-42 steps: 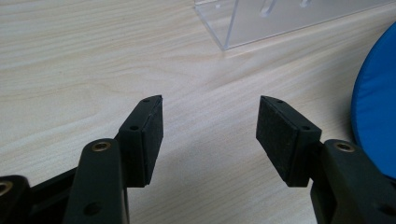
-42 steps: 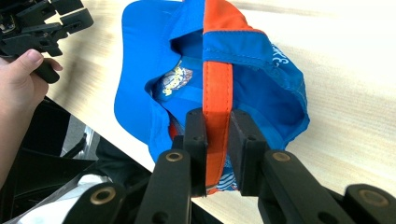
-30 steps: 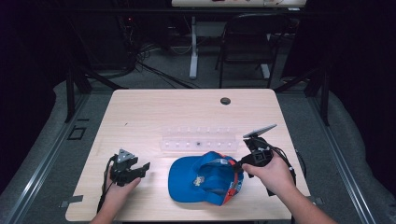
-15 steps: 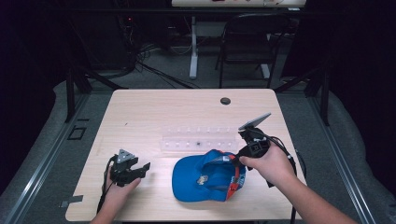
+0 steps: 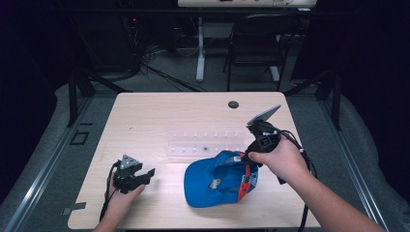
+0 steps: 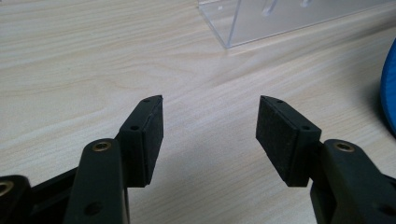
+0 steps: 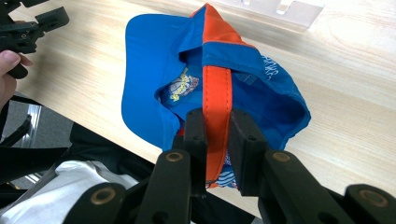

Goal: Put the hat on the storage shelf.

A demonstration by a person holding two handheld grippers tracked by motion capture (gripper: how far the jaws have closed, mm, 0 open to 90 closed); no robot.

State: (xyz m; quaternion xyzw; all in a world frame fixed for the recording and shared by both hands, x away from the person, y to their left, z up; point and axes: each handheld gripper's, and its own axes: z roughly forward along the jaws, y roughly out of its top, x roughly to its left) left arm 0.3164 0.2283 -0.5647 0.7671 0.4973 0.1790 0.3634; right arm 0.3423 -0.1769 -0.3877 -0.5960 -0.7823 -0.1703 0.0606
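Wooden table [image 5: 159, 116], dark room behind. My right gripper [image 7: 217, 135] pinches the blue cap's [image 5: 217, 181] orange strap [image 7: 217, 93] tight between its pads. My left gripper [image 6: 210, 135] rests gaping, empty, the cap off to its side.

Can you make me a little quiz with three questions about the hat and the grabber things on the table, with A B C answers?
1. Where is the clear plastic rack?
A. beyond the cap, nearer the table's middle
B. on the floor
C. in the left gripper

2. What colour is the strap on the cap that the right gripper pinches?
A. green
B. orange
C. white

3. How do the left gripper's jaws stand?
A. shut on the cap
B. shut on the rack
C. open, with nothing between them

Answers:
1 A, as the high view shows the rack lying on the table just past the blue cap.
2 B, as the right gripper view shows an orange band between the two black jaws.
3 C, as the left gripper view shows bare wood in the gap.
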